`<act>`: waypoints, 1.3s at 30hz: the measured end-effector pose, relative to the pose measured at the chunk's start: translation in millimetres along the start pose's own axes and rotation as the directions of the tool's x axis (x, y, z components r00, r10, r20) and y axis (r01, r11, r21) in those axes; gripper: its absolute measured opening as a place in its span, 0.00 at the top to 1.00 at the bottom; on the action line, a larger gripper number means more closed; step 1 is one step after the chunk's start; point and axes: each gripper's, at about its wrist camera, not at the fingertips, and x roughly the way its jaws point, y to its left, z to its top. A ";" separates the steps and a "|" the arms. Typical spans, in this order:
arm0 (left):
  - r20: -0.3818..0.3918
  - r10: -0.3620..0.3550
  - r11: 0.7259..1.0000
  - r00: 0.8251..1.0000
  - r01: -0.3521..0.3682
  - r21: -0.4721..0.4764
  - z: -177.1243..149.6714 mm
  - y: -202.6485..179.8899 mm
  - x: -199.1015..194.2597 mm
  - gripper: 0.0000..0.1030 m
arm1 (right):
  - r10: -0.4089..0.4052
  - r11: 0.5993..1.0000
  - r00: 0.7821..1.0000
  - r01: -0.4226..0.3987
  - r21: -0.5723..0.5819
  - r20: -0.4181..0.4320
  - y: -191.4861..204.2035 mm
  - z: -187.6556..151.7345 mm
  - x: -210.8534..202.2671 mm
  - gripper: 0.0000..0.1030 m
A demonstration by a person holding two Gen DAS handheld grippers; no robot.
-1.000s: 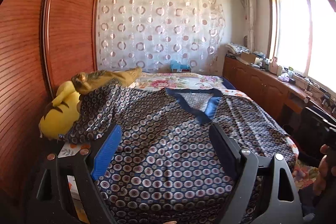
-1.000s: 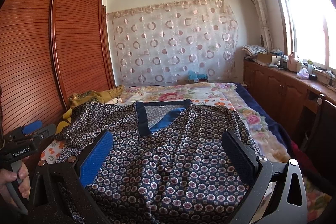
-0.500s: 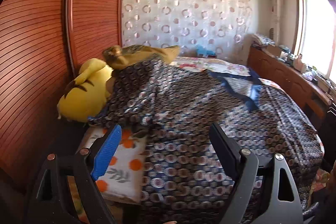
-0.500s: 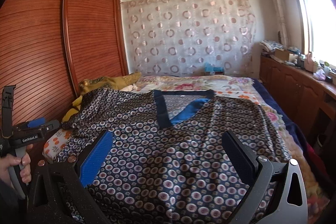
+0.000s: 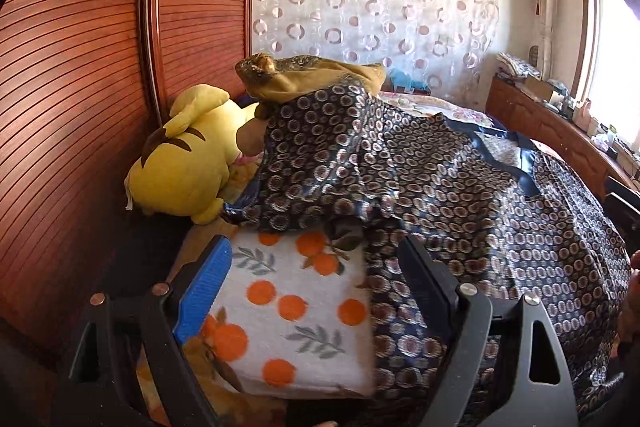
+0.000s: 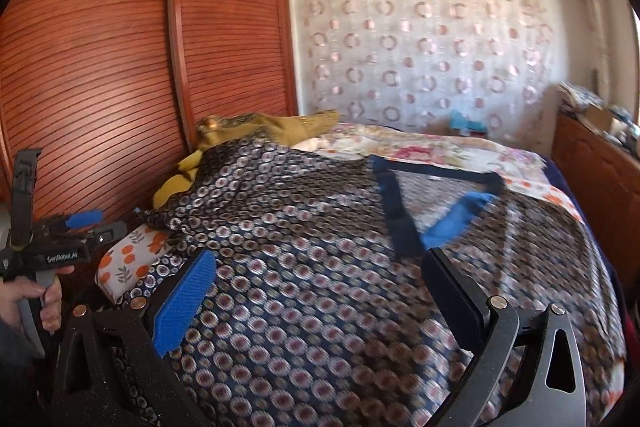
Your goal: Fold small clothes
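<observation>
Our left gripper (image 5: pixel 316 291) and right gripper (image 6: pixel 316 291) both hover released over the glossy, circle-printed garment (image 6: pixel 304 267) draped across the bed (image 6: pixel 440 151).

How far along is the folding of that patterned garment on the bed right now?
Barely started. Done: the dark blue circle-patterned garment lies spread on the bed, blue neckline facing up. In hand: nothing; the left claw is open over the orange-print white blanket near the rumpled sleeve, and the right claw is open above the hem. Left: every fold, sleeves first, I'd guess.
</observation>
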 end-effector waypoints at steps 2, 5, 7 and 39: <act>-0.007 0.001 1.000 1.000 -0.001 -0.003 5.6 8.6 7.3 0.18 | 0.020 0.999 1.000 -0.020 -0.030 -0.021 2.9 1.4 16.2 0.02; -0.017 -0.004 1.000 1.000 0.004 -0.022 12.7 21.0 18.0 0.20 | 0.082 0.995 0.993 -0.087 -0.048 -0.087 3.3 2.6 46.1 0.03; -0.032 -0.007 1.000 0.999 0.006 -0.027 16.3 28.5 26.2 0.24 | 0.129 0.990 0.981 -0.135 -0.037 -0.143 2.0 4.0 63.9 0.03; -0.153 -0.140 0.936 0.978 0.081 -0.342 25.2 74.8 91.1 0.77 | 0.052 0.983 0.966 -0.094 -0.157 -0.252 33.6 0.0 122.1 0.03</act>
